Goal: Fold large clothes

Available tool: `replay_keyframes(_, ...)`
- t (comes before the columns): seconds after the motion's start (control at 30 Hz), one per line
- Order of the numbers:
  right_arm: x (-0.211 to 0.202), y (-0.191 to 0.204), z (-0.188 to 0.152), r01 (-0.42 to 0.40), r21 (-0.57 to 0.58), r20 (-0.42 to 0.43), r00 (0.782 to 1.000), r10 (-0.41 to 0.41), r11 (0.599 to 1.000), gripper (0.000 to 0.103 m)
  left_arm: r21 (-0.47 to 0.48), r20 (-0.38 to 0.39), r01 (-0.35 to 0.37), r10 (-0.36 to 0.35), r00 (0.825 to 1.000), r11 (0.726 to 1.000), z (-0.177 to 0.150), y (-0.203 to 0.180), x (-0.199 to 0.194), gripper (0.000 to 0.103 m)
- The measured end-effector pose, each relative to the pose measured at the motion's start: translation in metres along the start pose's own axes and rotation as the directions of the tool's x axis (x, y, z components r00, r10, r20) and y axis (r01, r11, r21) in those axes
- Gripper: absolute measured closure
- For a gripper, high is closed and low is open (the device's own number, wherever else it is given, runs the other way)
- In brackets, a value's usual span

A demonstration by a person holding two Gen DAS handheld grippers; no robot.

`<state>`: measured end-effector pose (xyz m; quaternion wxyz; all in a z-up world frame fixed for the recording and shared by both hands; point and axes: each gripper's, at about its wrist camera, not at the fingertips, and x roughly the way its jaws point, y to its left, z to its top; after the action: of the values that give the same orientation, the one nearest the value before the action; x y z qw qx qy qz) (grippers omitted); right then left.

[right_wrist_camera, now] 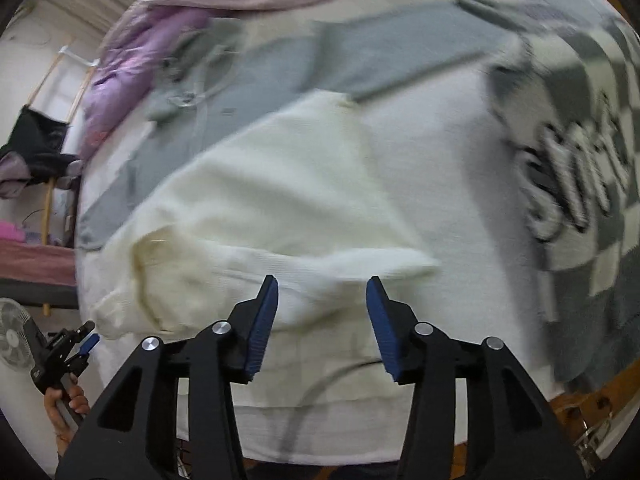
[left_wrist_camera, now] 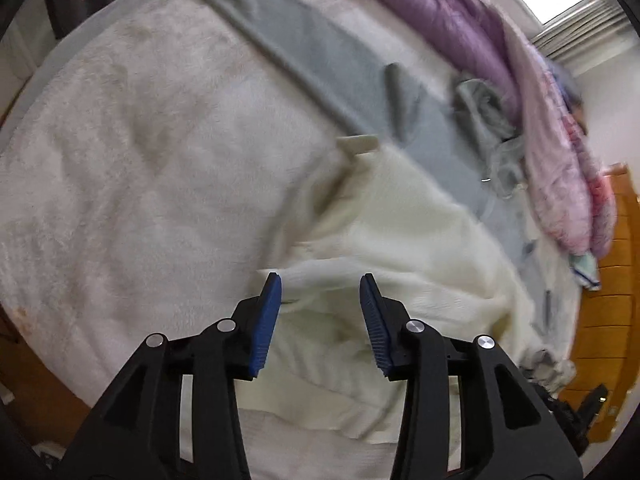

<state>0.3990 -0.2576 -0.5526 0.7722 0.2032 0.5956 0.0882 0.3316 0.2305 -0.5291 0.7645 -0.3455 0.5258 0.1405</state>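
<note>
Your left gripper [left_wrist_camera: 320, 284] fills the bottom of the left wrist view, its blue pads [left_wrist_camera: 266, 324] spread wide with nothing between them. Just past the tips lies the sweater [left_wrist_camera: 400, 240], cream and knitted, rumpled rather than flat, with a ribbed edge running across right at the fingertips. Whether the pads touch the knit you cannot tell; they look to hang just above it. One sleeve [left_wrist_camera: 348, 168] reaches up and away, its cuff lying beside the grey garment [left_wrist_camera: 344, 68] that stretches diagonally across the bed [left_wrist_camera: 140, 160]. The bed wears a pale fleecy cover. A purple and pink quilt [left_wrist_camera: 520, 80] is heaped along the far side, and an orange wooden board [left_wrist_camera: 612, 280] shows at the right edge. This view is blurred.

Your right gripper [right_wrist_camera: 322, 284] sits low in the right wrist view, pads [right_wrist_camera: 382, 328] likewise wide apart and holding nothing. The sweater [right_wrist_camera: 260, 184] lies straight ahead, bunched into soft folds, with a pointed flap of knit lying out to the right just beyond the fingertips. Behind it the grey garment [right_wrist_camera: 360, 60] runs across the bed [right_wrist_camera: 460, 180], and the quilt [right_wrist_camera: 200, 0] lies beyond that. A grey and white checked blanket [right_wrist_camera: 580, 140] with big lettering covers the right side. At the lower left you see your left gripper [right_wrist_camera: 86, 340], held off the bed's edge, and a fan [right_wrist_camera: 16, 340] behind it. Here too the picture is smeared.
</note>
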Motion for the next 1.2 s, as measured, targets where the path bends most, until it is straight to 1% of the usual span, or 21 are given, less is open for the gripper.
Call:
replay_keyframes(0.07, 0.016, 0.027, 0.002, -0.040, -0.005, 0.017, 0.999, 0.041, 0.999, 0.055, 0.097, 0.037, 0.053, -0.057, 0.998, 0.994, 0.001, -0.029, -0.003, 0.061)
replay_keyframes(0.1, 0.025, 0.037, 0.002, -0.048, -0.005, 0.024, 0.999, 0.048, 0.999, 0.054, 0.129, 0.025, 0.073, -0.076, 0.997, 0.989, 0.002, -0.039, 0.001, 0.059)
replay_keyframes(0.13, 0.043, 0.051, 0.005, -0.074, 0.002, 0.023, 0.997, 0.074, 0.997, 0.053, 0.159, -0.024, 0.108, -0.105, 0.994, 0.981, 0.004, -0.055, 0.014, 0.059)
replay_keyframes(0.17, 0.056, 0.057, 0.008, -0.086, 0.010, 0.019, 0.996, 0.085, 0.996, 0.053, 0.176, -0.053, 0.121, -0.114, 0.992, 0.977, 0.006, -0.066, 0.027, 0.059)
replay_keyframes(0.2, 0.072, 0.063, 0.013, -0.078, 0.027, 0.017, 0.997, 0.077, 0.997, 0.053, 0.205, -0.064, 0.112, -0.100, 0.993, 0.972, 0.007, -0.076, 0.039, 0.058)
replay_keyframes(0.23, 0.083, 0.065, 0.018, -0.070, 0.039, 0.013, 0.998, 0.069, 0.997, 0.053, 0.259, -0.075, 0.067, -0.049, 0.996, 0.964, 0.007, -0.089, 0.054, 0.058)
replay_keyframes(0.27, 0.096, 0.066, 0.024, -0.054, 0.065, 0.021, 0.998, 0.053, 0.996, 0.053, 0.283, -0.074, 0.049, -0.029, 0.997, 0.958, 0.006, -0.096, 0.062, 0.058)
replay_keyframes(0.3, 0.105, 0.066, 0.029, -0.041, 0.084, 0.016, 0.999, 0.040, 0.996, 0.053, 0.285, -0.070, 0.055, -0.037, 0.997, 0.957, 0.007, -0.098, 0.069, 0.048)
replay_keyframes(0.33, 0.115, 0.064, 0.032, -0.025, 0.090, -0.006, 1.000, 0.026, 0.996, 0.053, 0.263, -0.087, 0.055, -0.034, 0.996, 0.963, 0.007, -0.096, 0.081, 0.044)
replay_keyframes(0.37, 0.127, 0.062, 0.034, 0.005, 0.081, -0.039, 0.999, -0.002, 0.997, 0.053, 0.246, -0.116, 0.033, -0.004, 0.993, 0.969, 0.007, -0.092, 0.092, 0.044)
replay_keyframes(0.43, 0.144, 0.057, 0.030, 0.001, 0.074, -0.151, 0.988, 0.010, 0.997, 0.053, 0.245, -0.141, 0.016, 0.020, 0.990, 0.969, 0.003, -0.081, 0.101, 0.044)
replay_keyframes(0.53, 0.131, 0.055, 0.006, 0.010, -0.005, -0.210, 0.978, -0.011, 1.000, 0.055, 0.242, -0.143, 0.004, 0.032, 0.989, 0.970, -0.011, -0.064, 0.093, 0.045)
replay_keyframes(0.57, 0.126, 0.053, -0.003, 0.010, -0.008, -0.220, 0.976, -0.011, 1.000, 0.055, 0.234, -0.135, -0.021, 0.054, 0.989, 0.972, -0.015, -0.056, 0.087, 0.045)
replay_keyframes(0.63, 0.114, 0.045, -0.031, 0.008, -0.019, -0.248, 0.969, -0.013, 1.000, 0.055, 0.210, -0.131, -0.026, 0.054, 0.990, 0.977, -0.028, -0.039, 0.077, 0.045)
replay_keyframes(0.7, 0.102, 0.035, -0.055, 0.006, -0.013, -0.252, 0.968, -0.009, 1.000, 0.055, 0.195, -0.136, -0.067, 0.094, 0.986, 0.978, -0.043, -0.018, 0.067, 0.044)
replay_keyframes(0.8, 0.090, 0.019, -0.085, 0.028, 0.003, -0.260, 0.965, -0.026, 1.000, 0.053, 0.160, -0.162, -0.103, 0.129, 0.978, 0.982, -0.065, 0.003, 0.061, 0.044)
replay_keyframes(0.9, 0.083, 0.000, -0.104, 0.053, 0.023, -0.288, 0.957, -0.045, 0.998, 0.053, 0.119, -0.195, -0.174, 0.195, 0.961, 0.978, -0.079, 0.024, 0.064, 0.044)
replay_keyframes(0.97, 0.070, -0.008, -0.100, 0.033, 0.030, -0.241, 0.970, -0.024, 0.999, 0.053, 0.067, -0.166, -0.159, 0.168, 0.972, 0.985, -0.083, 0.031, 0.057, 0.044)
replay_keyframes(1.03, 0.054, -0.017, -0.091, 0.047, 0.027, -0.161, 0.986, -0.042, 0.999, 0.053, 0.070, -0.132, -0.156, 0.164, 0.978, 0.985, -0.082, 0.029, 0.053, 0.043)
replay_keyframes(1.1, 0.042, -0.029, -0.077, 0.049, 0.029, -0.079, 0.996, -0.046, 0.998, 0.053, 0.081, -0.101, -0.172, 0.180, 0.979, 0.982, -0.080, 0.029, 0.053, 0.034)
replay_keyframes(1.2, 0.053, -0.048, -0.065, 0.052, 0.015, -0.047, 0.998, -0.051, 0.999, 0.053, 0.059, -0.119, -0.203, 0.209, 0.971, 0.977, -0.076, 0.039, 0.069, 0.033)
